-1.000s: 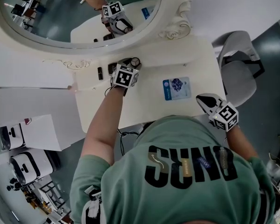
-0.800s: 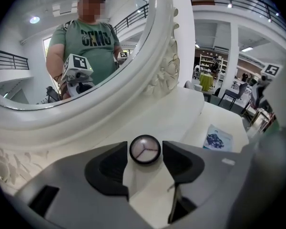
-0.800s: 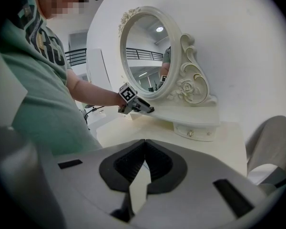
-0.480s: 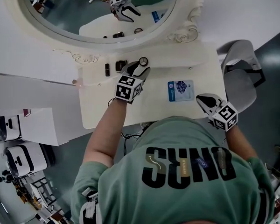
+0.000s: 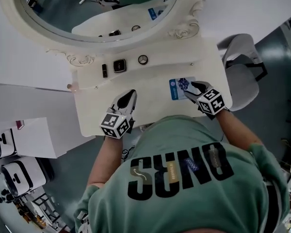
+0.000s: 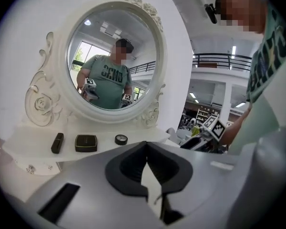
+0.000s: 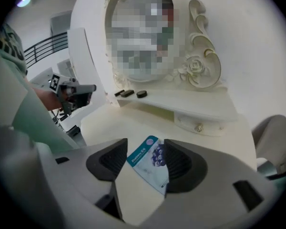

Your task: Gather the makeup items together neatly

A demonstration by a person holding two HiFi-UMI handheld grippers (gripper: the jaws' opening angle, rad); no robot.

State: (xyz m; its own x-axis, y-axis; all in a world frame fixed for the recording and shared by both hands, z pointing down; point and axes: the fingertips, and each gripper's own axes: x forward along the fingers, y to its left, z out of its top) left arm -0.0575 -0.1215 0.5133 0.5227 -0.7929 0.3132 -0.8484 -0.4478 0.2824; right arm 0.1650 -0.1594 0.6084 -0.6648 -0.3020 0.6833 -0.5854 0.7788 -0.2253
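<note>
While the left gripper [image 5: 128, 99] hangs pinched together on nothing at the lower centre of the head view, the right gripper [image 5: 194, 88] is opening its jaws over the sachet [image 5: 176, 90]. The sachet lies flat on the table [image 5: 150, 98] just right of centre, framed by the pads but not pressed. It looks thin, light, floppy and slick, so a nip on one short edge seems best. Further up, below the mirror [image 5: 87, 13], a dark tube [image 5: 105, 71], a square compact [image 5: 119, 65] and a round pot [image 5: 143, 59] sit in a row.
</note>
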